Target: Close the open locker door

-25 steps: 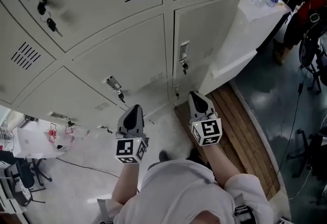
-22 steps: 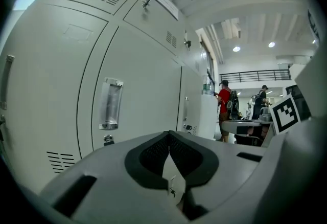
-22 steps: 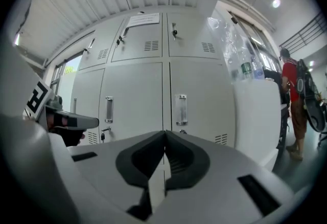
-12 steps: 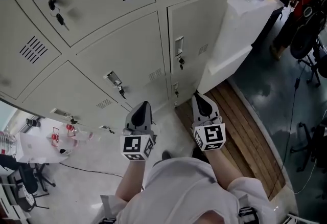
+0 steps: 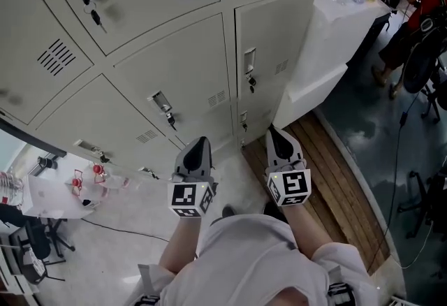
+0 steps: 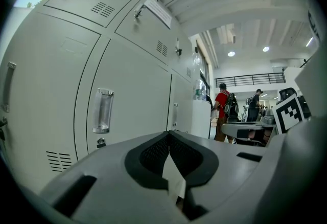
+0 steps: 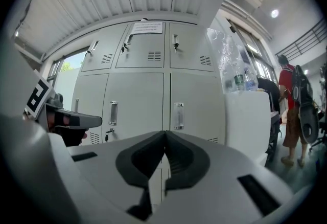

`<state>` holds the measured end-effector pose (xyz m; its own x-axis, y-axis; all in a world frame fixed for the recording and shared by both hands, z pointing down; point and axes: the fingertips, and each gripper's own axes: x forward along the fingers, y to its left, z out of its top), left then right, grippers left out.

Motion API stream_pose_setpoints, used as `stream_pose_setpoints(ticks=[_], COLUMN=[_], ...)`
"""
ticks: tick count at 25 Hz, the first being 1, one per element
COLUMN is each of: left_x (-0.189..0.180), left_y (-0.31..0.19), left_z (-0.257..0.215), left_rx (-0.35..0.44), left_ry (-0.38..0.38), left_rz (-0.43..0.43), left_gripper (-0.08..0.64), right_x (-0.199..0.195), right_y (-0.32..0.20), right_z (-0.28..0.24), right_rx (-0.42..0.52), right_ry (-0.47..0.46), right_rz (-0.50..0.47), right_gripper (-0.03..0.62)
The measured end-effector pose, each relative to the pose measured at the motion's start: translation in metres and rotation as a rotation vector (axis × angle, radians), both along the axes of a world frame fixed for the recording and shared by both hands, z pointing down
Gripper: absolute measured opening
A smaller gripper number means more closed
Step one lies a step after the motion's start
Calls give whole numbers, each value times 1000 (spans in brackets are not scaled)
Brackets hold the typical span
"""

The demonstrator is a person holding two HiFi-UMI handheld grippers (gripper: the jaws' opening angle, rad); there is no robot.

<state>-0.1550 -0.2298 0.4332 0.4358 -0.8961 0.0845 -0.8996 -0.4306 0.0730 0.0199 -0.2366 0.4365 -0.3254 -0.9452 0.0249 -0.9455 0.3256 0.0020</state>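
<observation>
Left gripper view: left gripper (image 6: pixel 167 135) jaws pressed together, empty; right gripper (image 7: pixel 164 133) likewise, near lockers (image 7: pixel 138 90).

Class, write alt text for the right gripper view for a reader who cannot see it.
The right tool, jaws together and empty, faces grey lockers whose visible doors look closed. The left tool shows at left, bottles at right.

Bright, even indoor light; ceiling lamps (image 6: pixel 231 53) glare right of the lockers (image 6: pixel 127 90), whose lines bow toward the gripper views' dark edges.
</observation>
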Motion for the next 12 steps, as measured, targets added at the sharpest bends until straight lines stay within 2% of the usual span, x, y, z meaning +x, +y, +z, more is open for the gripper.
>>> stream_pose_setpoints(ticks=[12], left_x=[1], left_y=[2], left_z=[-3], left_rx=[8], left_ry=[2], left_rz=[6], left_gripper=[8], right_x=[-1], right_y=[5], right_z=[-1], right_rx=[0], right_ry=[4], right_rz=[-1], right_gripper=[12])
